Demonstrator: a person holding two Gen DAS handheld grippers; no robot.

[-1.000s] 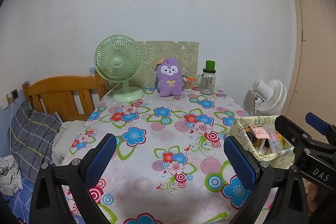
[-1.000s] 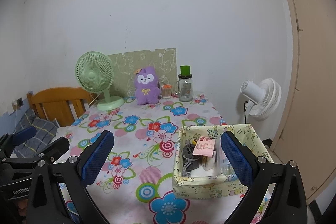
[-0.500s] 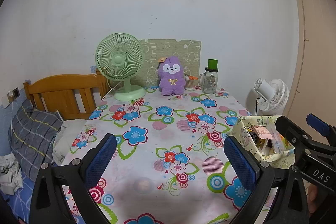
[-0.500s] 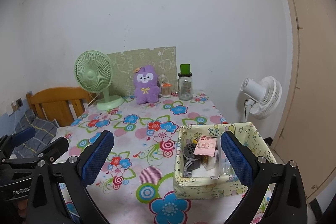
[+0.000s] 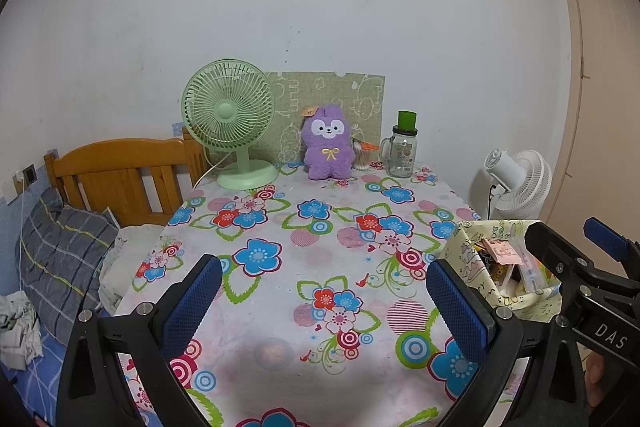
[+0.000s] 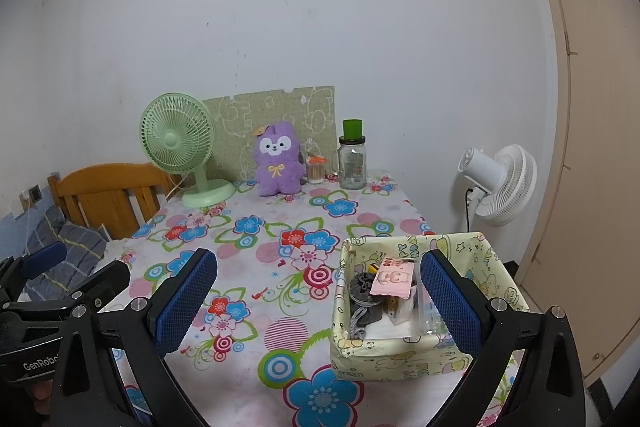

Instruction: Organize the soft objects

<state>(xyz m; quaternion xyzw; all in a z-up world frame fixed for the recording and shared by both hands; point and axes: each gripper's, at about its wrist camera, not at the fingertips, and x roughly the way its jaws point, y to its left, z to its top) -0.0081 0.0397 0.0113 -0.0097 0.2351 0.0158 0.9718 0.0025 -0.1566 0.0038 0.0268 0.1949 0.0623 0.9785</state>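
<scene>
Between the blue pads of the left gripper point(image 5: 324, 301), spread wide with nothing held: bare flowered tablecloth point(image 5: 312, 247) only. Same for the right gripper point(image 6: 318, 299), jaws parted and holding nothing, its right finger hanging over the fabric basket point(image 6: 496, 267). One basket, near the table's right front edge, packed with small items: a grey fabric piece point(image 6: 362, 291), a pink card point(image 6: 394, 277), the rest too jumbled to count. One purple plush toy point(image 5: 328, 149), upright at the far edge against a green patterned board point(image 5: 332, 95). Beside it, one green desk fan point(image 5: 230, 119) to the left, one small jar point(image 5: 362, 157) and one glass bottle with a green cap point(image 5: 402, 147) to the right. Open cloth across the whole middle. Off the table: one white floor fan point(image 6: 500, 183) right, one wooden headboard point(image 5: 120, 175) left.
</scene>
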